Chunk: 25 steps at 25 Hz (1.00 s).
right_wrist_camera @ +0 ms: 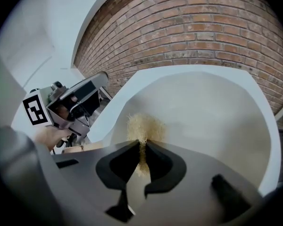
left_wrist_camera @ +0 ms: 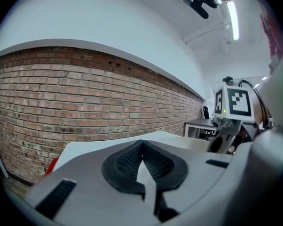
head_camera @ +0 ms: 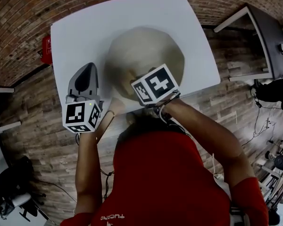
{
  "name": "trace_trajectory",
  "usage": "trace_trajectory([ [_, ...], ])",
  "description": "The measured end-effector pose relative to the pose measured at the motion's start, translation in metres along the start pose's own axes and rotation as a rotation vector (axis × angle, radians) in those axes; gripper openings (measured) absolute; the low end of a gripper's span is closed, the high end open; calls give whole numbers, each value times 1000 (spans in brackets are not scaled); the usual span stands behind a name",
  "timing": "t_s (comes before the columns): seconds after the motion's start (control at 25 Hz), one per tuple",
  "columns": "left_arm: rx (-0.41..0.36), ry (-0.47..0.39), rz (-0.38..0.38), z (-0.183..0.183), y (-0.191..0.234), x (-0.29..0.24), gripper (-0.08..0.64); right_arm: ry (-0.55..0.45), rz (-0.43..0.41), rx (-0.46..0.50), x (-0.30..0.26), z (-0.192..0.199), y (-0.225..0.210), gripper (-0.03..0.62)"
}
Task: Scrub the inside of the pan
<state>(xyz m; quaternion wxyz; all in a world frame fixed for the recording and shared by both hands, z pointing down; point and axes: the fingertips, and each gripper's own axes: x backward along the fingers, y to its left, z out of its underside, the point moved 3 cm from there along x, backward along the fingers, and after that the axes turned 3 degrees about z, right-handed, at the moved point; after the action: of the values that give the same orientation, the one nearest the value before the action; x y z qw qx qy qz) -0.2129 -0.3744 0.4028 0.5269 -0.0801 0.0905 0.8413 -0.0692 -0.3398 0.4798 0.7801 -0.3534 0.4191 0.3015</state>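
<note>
A round cream pan (head_camera: 146, 51) rests on the white table (head_camera: 80, 32), a little right of its middle. My right gripper (right_wrist_camera: 142, 142) is shut on a straw-coloured fibrous scrubber (right_wrist_camera: 144, 126) and holds it against the pan's inner surface (right_wrist_camera: 217, 107) near the near rim. In the head view its marker cube (head_camera: 155, 84) hides the jaws. My left gripper (head_camera: 89, 68) hovers over the table's near left part, beside the pan and apart from it. Its jaws (left_wrist_camera: 141, 142) are shut with nothing between them and point toward the brick wall.
A red object (head_camera: 46, 49) sits at the table's left edge. A dark desk (head_camera: 262, 32) stands to the right, with black gear and cables (head_camera: 273, 91) on the floor beyond it. The person's torso is close to the table's near edge.
</note>
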Motion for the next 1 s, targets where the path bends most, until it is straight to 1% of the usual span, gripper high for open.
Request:
trace_trajectory([
  [0.12, -1, 0, -1, 0, 0, -1, 12, 31, 2, 3, -6, 4, -3, 51],
  [0.28, 1, -3, 0, -1, 2, -3, 12, 60, 18, 13, -1, 6, -14, 51],
  [0.52, 3, -16, 3, -2, 3, -7, 12, 99, 86, 2, 18, 21, -48, 51],
  [0.8, 3, -21, 16, -5, 1, -11, 12, 87, 132, -45, 43, 28, -75, 51],
  [1.0, -7, -22, 19, -9, -5, -12, 12, 49, 115, -73, 53, 30, -79, 51],
])
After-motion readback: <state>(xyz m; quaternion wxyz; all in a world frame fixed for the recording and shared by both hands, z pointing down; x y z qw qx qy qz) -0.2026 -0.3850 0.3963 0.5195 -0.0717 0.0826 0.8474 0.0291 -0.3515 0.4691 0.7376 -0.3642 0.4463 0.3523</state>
